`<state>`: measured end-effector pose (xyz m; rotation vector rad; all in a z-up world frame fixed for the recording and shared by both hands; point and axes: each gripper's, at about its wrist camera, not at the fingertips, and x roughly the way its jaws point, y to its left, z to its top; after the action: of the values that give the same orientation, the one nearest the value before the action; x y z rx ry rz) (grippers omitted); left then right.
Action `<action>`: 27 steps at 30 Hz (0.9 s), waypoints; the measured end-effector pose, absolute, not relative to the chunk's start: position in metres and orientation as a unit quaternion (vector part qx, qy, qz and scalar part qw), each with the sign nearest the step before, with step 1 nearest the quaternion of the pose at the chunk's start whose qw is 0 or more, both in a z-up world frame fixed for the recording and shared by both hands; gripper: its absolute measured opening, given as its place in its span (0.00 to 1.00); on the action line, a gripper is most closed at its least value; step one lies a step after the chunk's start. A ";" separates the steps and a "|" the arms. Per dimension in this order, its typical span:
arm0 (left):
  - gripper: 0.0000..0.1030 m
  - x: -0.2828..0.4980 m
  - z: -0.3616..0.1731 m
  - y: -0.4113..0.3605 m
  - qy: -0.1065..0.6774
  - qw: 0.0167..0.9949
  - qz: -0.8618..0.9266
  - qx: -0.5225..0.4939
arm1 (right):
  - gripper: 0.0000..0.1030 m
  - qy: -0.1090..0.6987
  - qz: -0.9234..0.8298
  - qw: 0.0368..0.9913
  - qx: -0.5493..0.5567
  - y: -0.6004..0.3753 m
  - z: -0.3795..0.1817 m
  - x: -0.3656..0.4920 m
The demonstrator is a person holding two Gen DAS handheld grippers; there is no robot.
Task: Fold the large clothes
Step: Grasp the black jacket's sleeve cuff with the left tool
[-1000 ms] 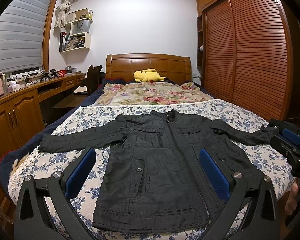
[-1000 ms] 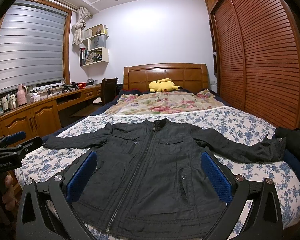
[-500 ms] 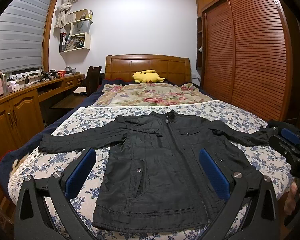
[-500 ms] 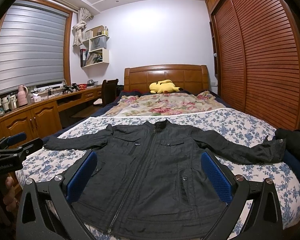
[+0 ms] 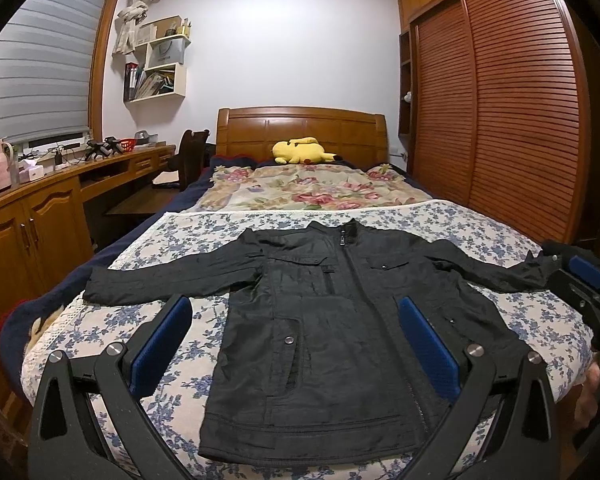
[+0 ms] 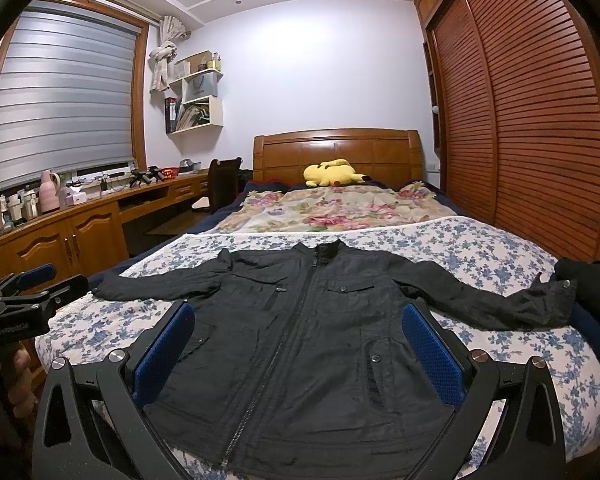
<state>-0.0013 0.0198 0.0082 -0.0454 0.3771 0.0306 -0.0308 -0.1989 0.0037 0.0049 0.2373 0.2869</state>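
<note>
Jacket [image 5: 332, 320] nearer, hem edge cut off.

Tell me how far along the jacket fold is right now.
Done: the black jacket lies flat, front up and zipped, on the floral bedspread, both sleeves spread out to the sides. In hand: nothing; the left gripper and right gripper are both open above the jacket's lower half, gripping no fabric. Left: every fold, sleeves and body; none shows yet.
</note>
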 end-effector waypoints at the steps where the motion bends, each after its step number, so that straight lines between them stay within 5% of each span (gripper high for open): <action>1: 1.00 -0.001 0.007 0.024 0.188 0.982 0.017 -0.023 | 1.00 0.118 0.145 0.982 0.002 -0.198 0.003 -0.030; 27: 1.00 0.067 -0.032 0.166 0.241 0.969 0.058 0.007 | 1.00 0.203 0.225 0.952 -0.050 -0.131 -0.036 0.079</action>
<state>0.0670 0.1663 -0.0318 0.0137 0.4869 0.1176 0.0794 -0.1314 -0.0361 -0.1014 0.4136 0.4577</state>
